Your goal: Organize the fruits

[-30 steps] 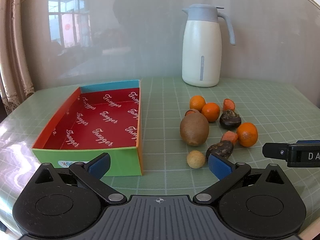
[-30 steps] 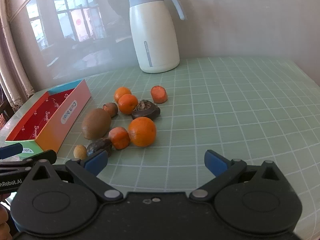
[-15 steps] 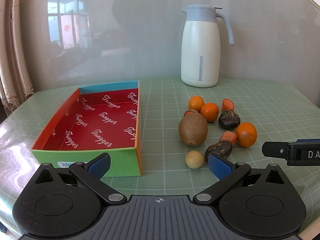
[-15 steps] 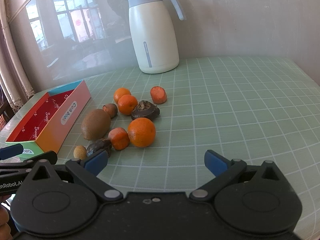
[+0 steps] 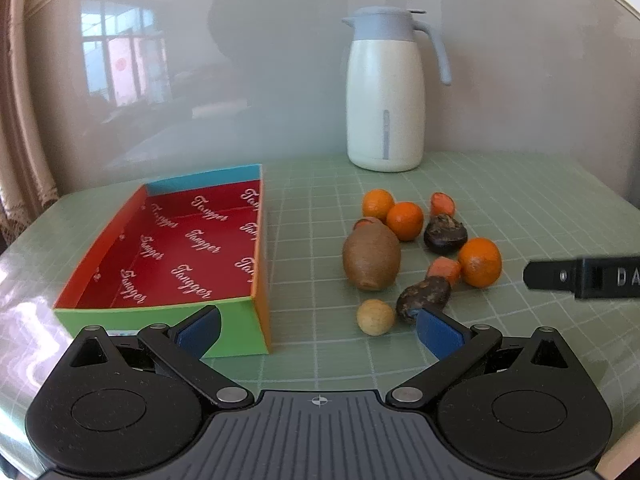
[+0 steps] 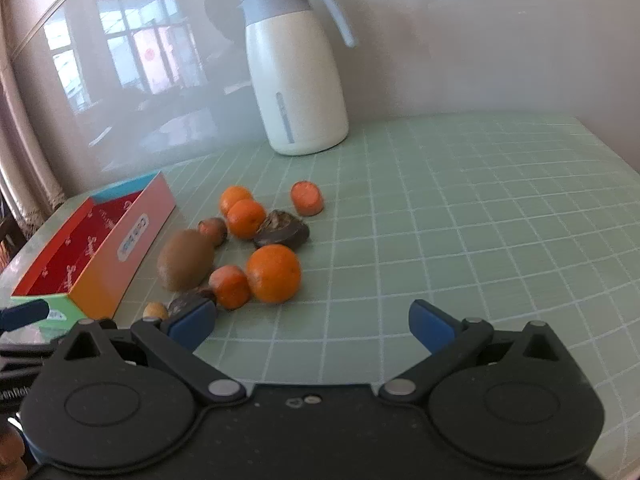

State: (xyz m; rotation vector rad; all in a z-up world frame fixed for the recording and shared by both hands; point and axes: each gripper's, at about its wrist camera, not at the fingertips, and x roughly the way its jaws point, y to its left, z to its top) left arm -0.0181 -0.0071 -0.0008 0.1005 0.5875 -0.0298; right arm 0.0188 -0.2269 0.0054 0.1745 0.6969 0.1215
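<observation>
Fruit clustered on the green gridded desk [image 5: 500,184] beside an empty, red-lined box [image 5: 180,248]: a kiwi [image 5: 371,255], three mandarins, with the nearest [image 6: 273,274] at the front of the pile, dark chestnut-like pieces, small orange chunks and a pale round nut [image 5: 375,317]. White thermos jug [image 5: 385,92] standing behind, well apart from the fruit.

Likely trouble from here: round fruit rolling off across the smooth desk if nudged, since pieces lie touching one another; a sideways approach to the nearest mandarin probably knocking the orange chunk [image 6: 230,286] and dark piece [image 5: 424,295] beside it. Thin card walls of the box liable to shift or fold if struck on the way in.

Left hand-held gripper [image 5: 318,330] spread wide and empty, low over the desk between box corner and nut, touching nothing visible. Right hand-held gripper [image 6: 312,322] likewise wide apart and empty, poised just short of the pile, one blue pad [image 6: 190,322] close to the dark piece at the front.
</observation>
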